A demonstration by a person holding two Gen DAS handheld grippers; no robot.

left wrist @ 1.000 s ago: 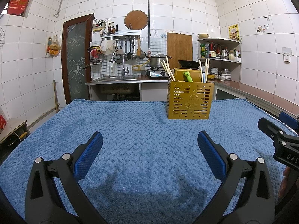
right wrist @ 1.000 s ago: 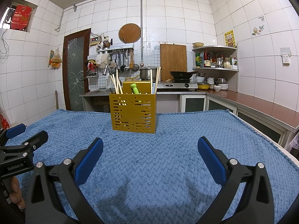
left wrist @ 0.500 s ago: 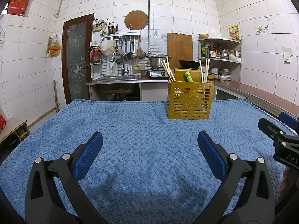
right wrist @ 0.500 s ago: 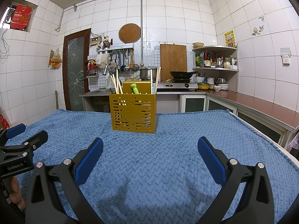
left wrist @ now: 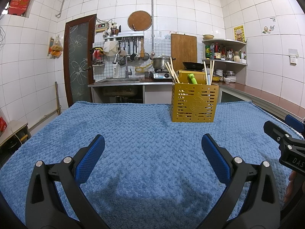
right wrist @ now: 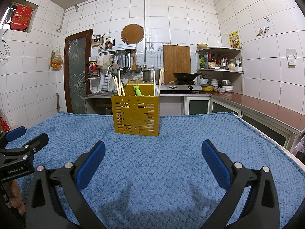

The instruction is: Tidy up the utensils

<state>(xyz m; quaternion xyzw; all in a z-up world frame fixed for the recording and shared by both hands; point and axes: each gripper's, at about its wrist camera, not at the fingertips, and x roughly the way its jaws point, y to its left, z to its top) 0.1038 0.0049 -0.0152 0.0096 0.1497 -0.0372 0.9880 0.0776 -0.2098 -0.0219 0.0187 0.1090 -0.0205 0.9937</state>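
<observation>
A yellow slotted utensil holder (left wrist: 194, 103) stands upright on the blue towel (left wrist: 143, 133), far ahead and right of my left gripper (left wrist: 152, 145); in the right wrist view the holder (right wrist: 136, 115) is ahead, slightly left of my right gripper (right wrist: 152, 146). It holds wooden chopsticks (left wrist: 171, 72) and a green-handled utensil (left wrist: 192, 78). Both grippers are open and empty, low over the towel. The right gripper also shows at the right edge of the left wrist view (left wrist: 282, 133); the left gripper shows at the left edge of the right wrist view (right wrist: 24, 143).
The towel (right wrist: 171, 143) covers the table; its far edge lies just behind the holder. Behind are a sink counter (left wrist: 118, 81), a stove with a wok (right wrist: 183, 86), and a red-brown counter (right wrist: 266, 110) along the right wall.
</observation>
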